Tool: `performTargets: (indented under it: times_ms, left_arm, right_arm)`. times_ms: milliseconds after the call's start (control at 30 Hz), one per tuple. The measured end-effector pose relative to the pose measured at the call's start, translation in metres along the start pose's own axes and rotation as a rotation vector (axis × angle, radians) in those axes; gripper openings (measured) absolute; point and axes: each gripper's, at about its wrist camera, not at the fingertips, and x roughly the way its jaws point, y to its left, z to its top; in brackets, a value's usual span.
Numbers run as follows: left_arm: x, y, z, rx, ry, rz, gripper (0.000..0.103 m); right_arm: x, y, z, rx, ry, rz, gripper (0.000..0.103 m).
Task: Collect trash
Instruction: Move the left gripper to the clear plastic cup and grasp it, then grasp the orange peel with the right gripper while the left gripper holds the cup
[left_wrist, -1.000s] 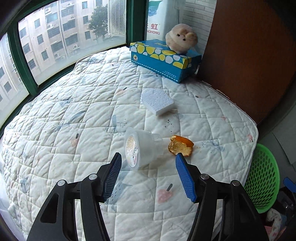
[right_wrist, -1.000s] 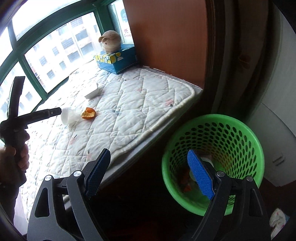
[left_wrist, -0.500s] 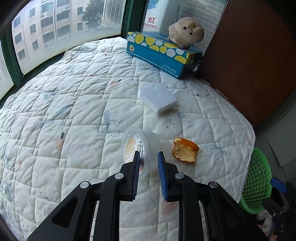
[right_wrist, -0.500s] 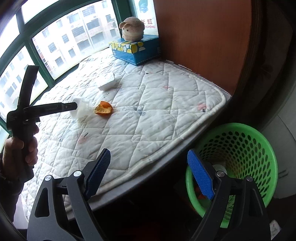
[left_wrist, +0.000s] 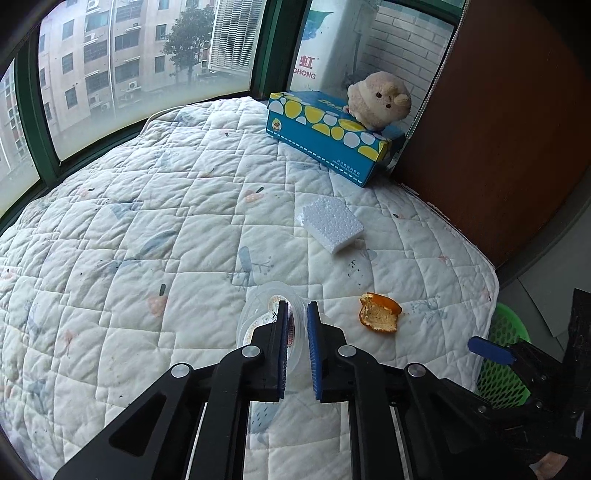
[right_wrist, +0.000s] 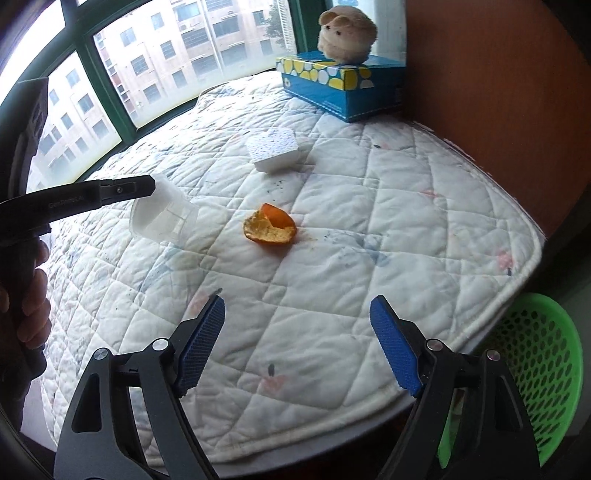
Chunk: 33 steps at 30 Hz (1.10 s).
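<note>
My left gripper (left_wrist: 296, 325) has just closed on the rim of the clear plastic cup (right_wrist: 162, 218), lifting it off the quilted mattress (right_wrist: 332, 236). My right gripper (right_wrist: 301, 332) hangs open near the orange peel (right_wrist: 269, 229), next for the green basket (right_wrist: 535, 373).

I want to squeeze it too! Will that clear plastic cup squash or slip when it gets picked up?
Probably squashes a bit: the plastic cup looks thin and see-through. It seems empty, so likely light. The left gripper pinches only its rim, so it might tilt or slip.
</note>
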Motion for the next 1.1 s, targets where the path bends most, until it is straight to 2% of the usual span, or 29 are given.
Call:
performTargets:
  times_ms: [233,567,833,1100]
  left_arm:
    - [-0.012,0.016,0.004,-0.016,-0.014,-0.013,0.010]
    - [-0.018,0.023,0.004,-0.029,-0.019,-0.026,0.010]
    - [-0.018,0.019,0.002,-0.029,-0.012,-0.031,0.010]
    - [-0.023,0.003,0.000,-0.017,-0.015,-0.050,0.010]
  right_arm:
    - [0.041,0.018,0.028,-0.040,0.024,0.007,0.070]
    - [0.078,0.016,0.041,-0.053,0.075,-0.068,0.059]
    - [0.070,0.011,0.041,-0.023,0.058,-0.067,0.042]
    - [0.040,0.004,0.028,0.018,0.022,-0.048,0.039]
